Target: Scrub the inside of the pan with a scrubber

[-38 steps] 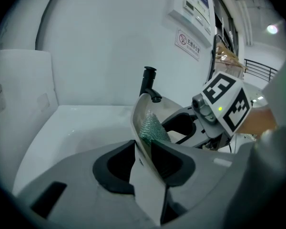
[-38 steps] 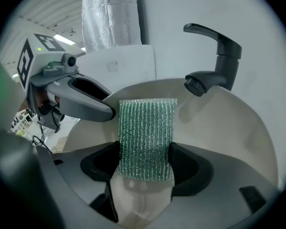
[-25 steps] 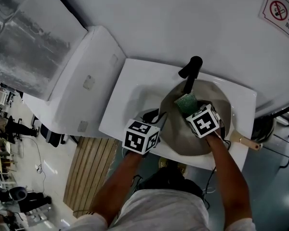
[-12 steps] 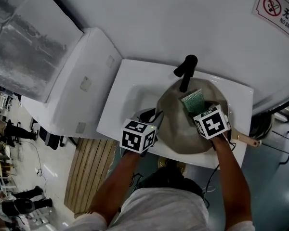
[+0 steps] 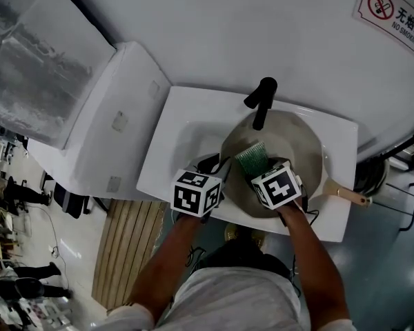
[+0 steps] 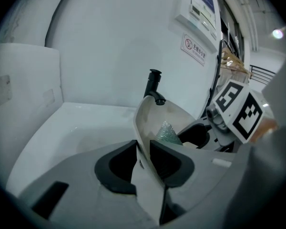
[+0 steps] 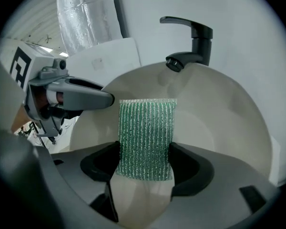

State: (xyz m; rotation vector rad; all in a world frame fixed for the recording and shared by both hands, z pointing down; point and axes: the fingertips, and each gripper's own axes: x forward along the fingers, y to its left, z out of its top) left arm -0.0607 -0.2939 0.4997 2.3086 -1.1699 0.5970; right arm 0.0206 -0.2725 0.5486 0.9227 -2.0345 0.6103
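A beige pan (image 5: 290,143) lies tilted in the white sink (image 5: 186,126), under the black faucet (image 5: 261,102). Its wooden handle (image 5: 346,196) sticks out to the right. My left gripper (image 5: 216,167) is shut on the pan's near-left rim (image 6: 142,147), which stands edge-on between the pads in the left gripper view. My right gripper (image 5: 261,174) is shut on a green ribbed scrubber (image 7: 145,137). In the head view the scrubber (image 5: 252,159) lies against the pan's inside, left of centre. From the left gripper view only a corner of the scrubber (image 6: 168,132) shows.
A white appliance (image 5: 117,116) with a sloped lid stands left of the sink. The white wall carries a no-smoking sign (image 5: 393,16). A wooden slat mat (image 5: 127,247) lies on the floor below the sink. The faucet spout (image 7: 193,42) overhangs the pan's far rim.
My right gripper swept the scrubber a little right, then back left and nearer across the pan's inside. The left gripper kept its hold on the rim in the same place.
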